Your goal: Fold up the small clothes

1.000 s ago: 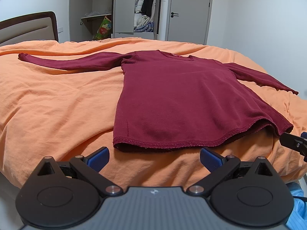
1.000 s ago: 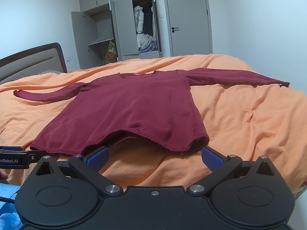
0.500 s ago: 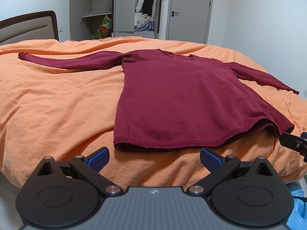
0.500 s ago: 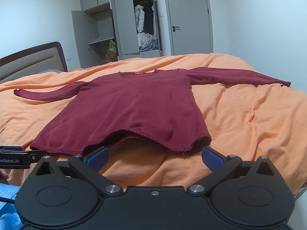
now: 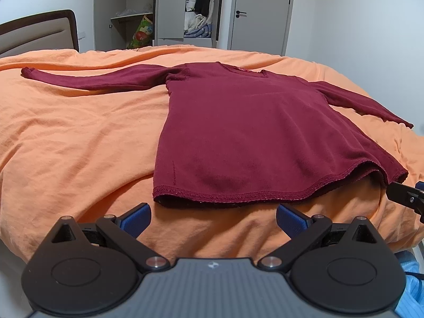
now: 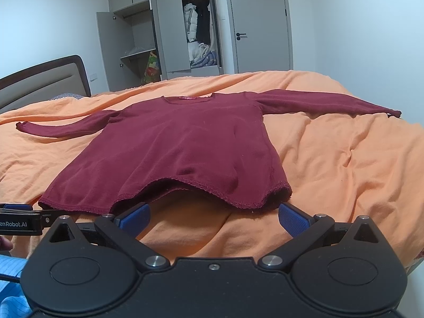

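A small dark red long-sleeved shirt (image 5: pixel 246 135) (image 6: pixel 172 148) lies flat on the orange bedcover, both sleeves spread out sideways and the hem nearest me. My left gripper (image 5: pixel 213 218) is open, just short of the hem's left part, with nothing between its blue pads. My right gripper (image 6: pixel 213 218) is open too, its tips just below the hem near the shirt's right corner, where the hem lifts in a wave. Each gripper shows at the edge of the other's view: the right one's tip (image 5: pixel 405 197), the left one's side (image 6: pixel 21 221).
The orange bedcover (image 5: pixel 74 143) is wrinkled and drops off at the near edge. A padded headboard (image 6: pixel 45 84) stands at the left. Behind the bed are an open wardrobe (image 6: pixel 196 39) holding clothes and a shut door (image 6: pixel 261 23). A light blue sleeve (image 6: pixel 10 278) is at the lower left.
Both grippers have crept slightly forward and tilted down a little, so the shirt's hem sits closer to the fingertips. The shirt has not moved and both grippers stay open.
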`<state>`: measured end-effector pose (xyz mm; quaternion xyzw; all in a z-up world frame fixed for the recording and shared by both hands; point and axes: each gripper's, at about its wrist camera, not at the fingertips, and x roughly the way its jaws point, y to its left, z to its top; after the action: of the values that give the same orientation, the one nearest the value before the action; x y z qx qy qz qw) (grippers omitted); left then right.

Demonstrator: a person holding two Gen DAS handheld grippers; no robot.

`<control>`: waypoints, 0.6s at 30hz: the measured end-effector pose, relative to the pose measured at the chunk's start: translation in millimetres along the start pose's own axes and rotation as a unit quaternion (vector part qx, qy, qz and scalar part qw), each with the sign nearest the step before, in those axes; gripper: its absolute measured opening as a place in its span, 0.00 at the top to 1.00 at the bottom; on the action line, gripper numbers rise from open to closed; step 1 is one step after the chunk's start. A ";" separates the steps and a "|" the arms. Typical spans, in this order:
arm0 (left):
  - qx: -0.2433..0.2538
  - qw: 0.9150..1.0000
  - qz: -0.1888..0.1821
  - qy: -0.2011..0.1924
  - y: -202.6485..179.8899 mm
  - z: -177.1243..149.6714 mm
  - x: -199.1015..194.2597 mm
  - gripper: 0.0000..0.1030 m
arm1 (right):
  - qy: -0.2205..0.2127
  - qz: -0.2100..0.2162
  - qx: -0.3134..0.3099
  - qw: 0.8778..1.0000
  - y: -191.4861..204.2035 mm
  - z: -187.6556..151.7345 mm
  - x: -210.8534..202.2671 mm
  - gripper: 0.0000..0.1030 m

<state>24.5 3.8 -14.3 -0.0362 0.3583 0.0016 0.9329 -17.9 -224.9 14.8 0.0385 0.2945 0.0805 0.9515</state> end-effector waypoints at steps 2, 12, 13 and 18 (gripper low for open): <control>0.000 1.000 0.000 0.001 0.2 0.9 1.4 0.00 | 0.000 0.000 0.002 1.000 -0.1 1.3 1.1 0.00; 0.003 1.000 0.001 0.013 -0.5 8.3 9.1 0.00 | 0.009 0.001 0.005 1.000 0.6 6.2 7.9 0.00; 0.003 1.000 0.002 0.014 -0.2 9.1 10.1 0.00 | 0.011 0.001 0.006 1.000 0.2 6.9 9.0 0.00; -0.010 1.000 0.002 0.023 4.0 15.4 14.2 0.00 | 0.015 0.004 0.013 1.000 -2.5 11.3 14.6 0.00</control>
<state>45.2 8.6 -12.7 -0.0452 0.3794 0.0060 0.9241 0.8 -225.0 15.7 0.0510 0.3098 0.0808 0.9460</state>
